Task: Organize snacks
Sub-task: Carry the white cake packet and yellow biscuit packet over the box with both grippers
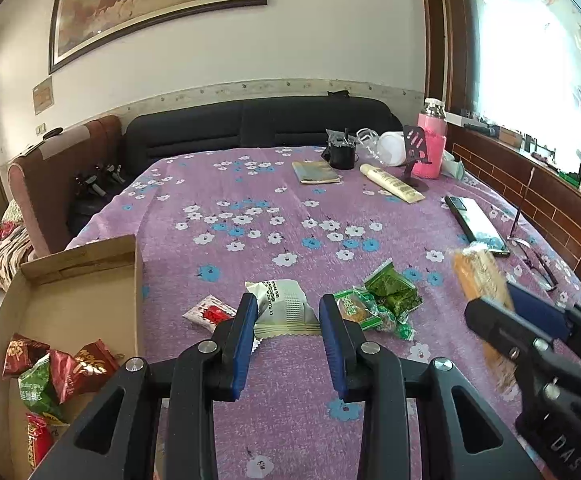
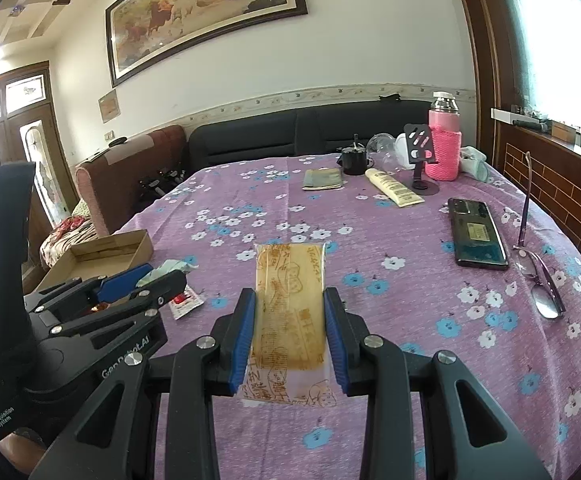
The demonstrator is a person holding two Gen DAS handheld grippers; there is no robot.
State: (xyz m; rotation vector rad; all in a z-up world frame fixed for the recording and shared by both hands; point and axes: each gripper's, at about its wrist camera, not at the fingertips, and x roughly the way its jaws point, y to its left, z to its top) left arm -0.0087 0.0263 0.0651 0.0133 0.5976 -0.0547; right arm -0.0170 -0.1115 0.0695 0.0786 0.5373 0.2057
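Note:
My left gripper (image 1: 288, 312) is open, its blue pads on either side of a white snack packet (image 1: 286, 308) on the purple flowered tablecloth (image 1: 250, 200). A small red and white packet (image 1: 209, 313) lies to its left, green packets (image 1: 382, 300) to its right. A cardboard box (image 1: 62, 304) at the left holds several red and green snack bags (image 1: 62, 372). My right gripper (image 2: 289, 312) is shut on a long orange biscuit packet (image 2: 290, 312), held above the table; the packet also shows at the right of the left wrist view (image 1: 478, 276).
At the far right of the table stand a pink bottle (image 1: 432, 140), a phone stand (image 1: 414, 160), a cream tube (image 1: 392, 183), a black cup (image 1: 342, 154) and a booklet (image 1: 315, 172). A phone (image 2: 476, 234) and glasses (image 2: 538, 276) lie at the right edge. A dark sofa (image 1: 258, 124) is behind.

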